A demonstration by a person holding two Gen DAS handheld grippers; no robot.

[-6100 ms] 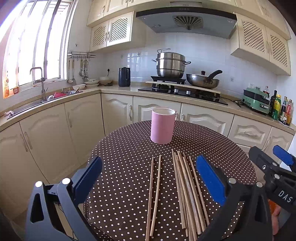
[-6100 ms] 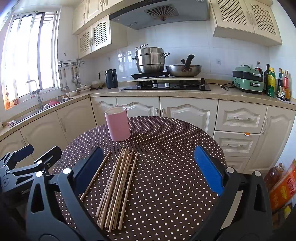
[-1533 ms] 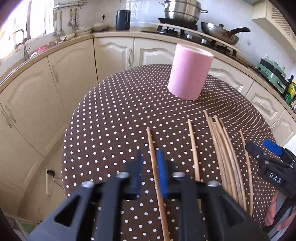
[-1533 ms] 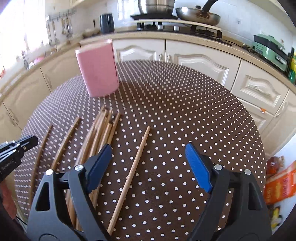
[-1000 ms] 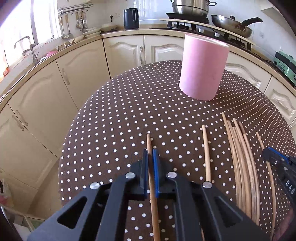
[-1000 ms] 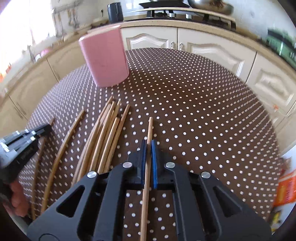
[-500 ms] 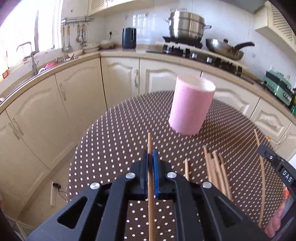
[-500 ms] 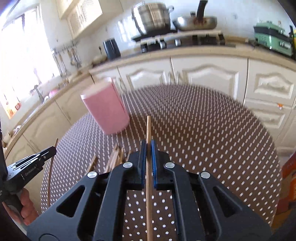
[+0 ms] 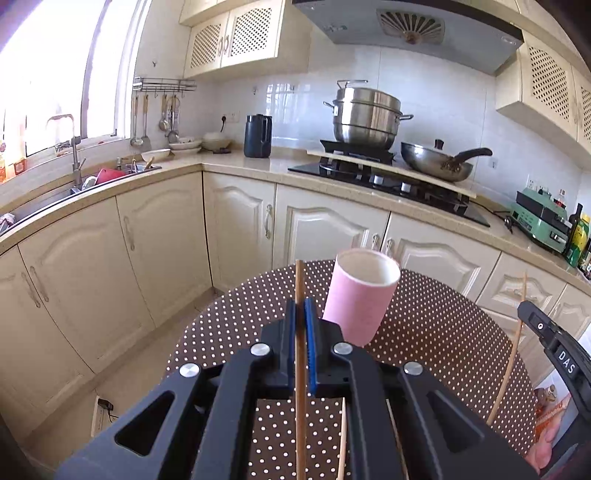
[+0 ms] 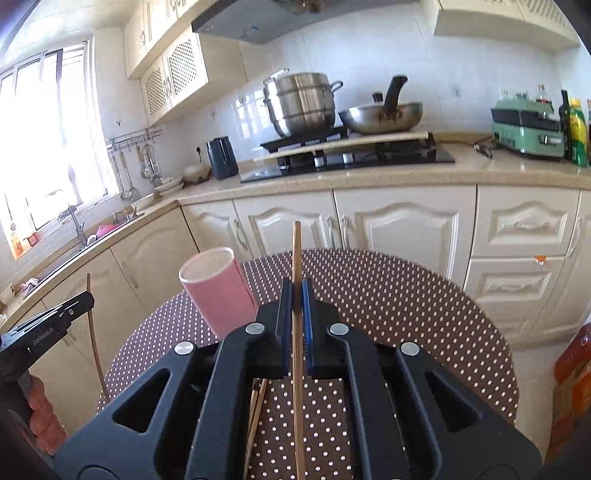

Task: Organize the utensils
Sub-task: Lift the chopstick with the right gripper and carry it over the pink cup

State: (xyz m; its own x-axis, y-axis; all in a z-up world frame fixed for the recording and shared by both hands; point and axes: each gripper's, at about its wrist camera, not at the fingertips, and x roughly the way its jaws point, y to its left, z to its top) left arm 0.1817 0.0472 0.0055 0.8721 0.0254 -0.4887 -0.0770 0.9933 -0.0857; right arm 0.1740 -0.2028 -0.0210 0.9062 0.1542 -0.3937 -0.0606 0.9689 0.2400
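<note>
Round table (image 9: 436, 295), covered in brown cloth with white dots, set in a kitchen of cream cabinets. Beyond it: stone-coloured countertop (image 9: 236, 162), black hob (image 9: 388, 181) bearing a stacked steel pot (image 9: 365, 116) and a wok (image 9: 436, 162), dark kettle (image 9: 258, 136), sink (image 9: 55, 192) under a bright window at left, green appliance (image 9: 541, 221) and bottles at right. Range hood (image 9: 406, 26) overhead.

Pink cylindrical holder (image 9: 360, 295), upright on the table, mouth open, interior white.

Left gripper (image 9: 301, 325): blue-padded jaws closed flat on a wooden chopstick (image 9: 300, 280). Stick runs straight along the gripper's axis, tip projecting past the jaws, raised clear of the cloth. Holder just right of the jaws in the left wrist view, beyond the fingertips, not touching the stick.

Right gripper (image 10: 295, 306): jaws likewise clamped on a second chopstick (image 10: 296, 254), tip projecting forward and upward, off the table. Holder (image 10: 218, 291) just left of the jaws in the right wrist view, apart from the stick.

Remaining chopsticks (image 10: 256, 410) flat on the cloth beneath the gripper bodies, largely hidden; count not determinable.

Each gripper visible at the edge of the other's view, stick in its grip.
</note>
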